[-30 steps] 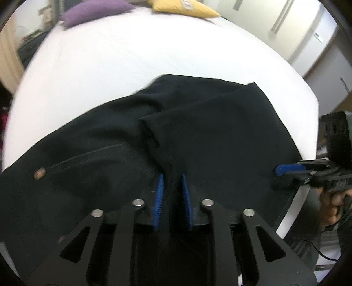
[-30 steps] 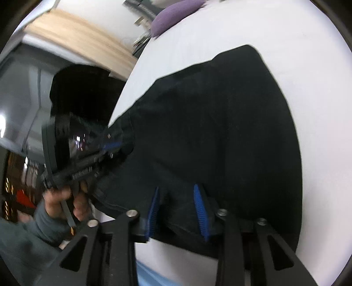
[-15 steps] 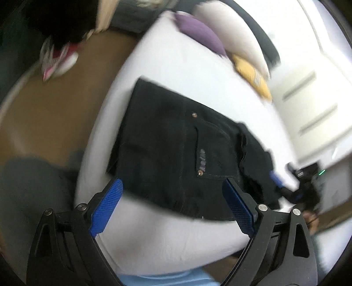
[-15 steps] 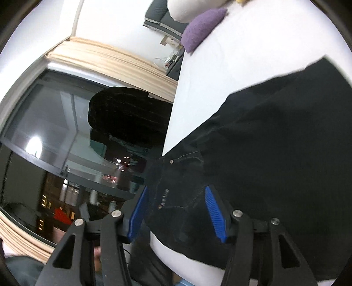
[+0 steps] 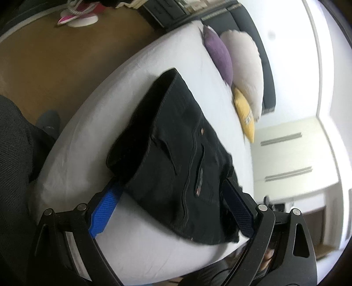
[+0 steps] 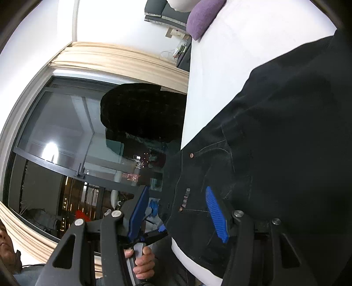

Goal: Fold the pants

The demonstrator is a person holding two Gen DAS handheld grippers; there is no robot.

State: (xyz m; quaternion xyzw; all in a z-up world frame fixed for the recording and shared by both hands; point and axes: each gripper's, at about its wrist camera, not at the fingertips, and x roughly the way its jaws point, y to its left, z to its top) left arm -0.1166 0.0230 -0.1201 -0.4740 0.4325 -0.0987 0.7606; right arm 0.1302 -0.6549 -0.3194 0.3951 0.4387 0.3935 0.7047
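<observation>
You are standing at the foot of a white bed [image 5: 180, 55], where a purple cushion [image 5: 219, 57], a white pillow [image 5: 244, 66] and a yellow cushion [image 5: 244, 114] line the far edge against a dark headboard [image 5: 253, 35]. A brown floor [image 5: 66, 55] with pink shoes [image 5: 77, 18] runs along one side. Beyond that side edge, a large dark window [image 6: 66, 143] under cream curtains [image 6: 114, 59] reflects a ceiling light [image 6: 50, 149].

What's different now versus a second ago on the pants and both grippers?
The left gripper let go of the black pants: its jaws have just been opening and now stand wide, pulled back to the near edge of the bed. The right gripper has also been opening, with the waistband loosely between its fingers. The pants remain folded on the bed, pillows unmoved.
</observation>
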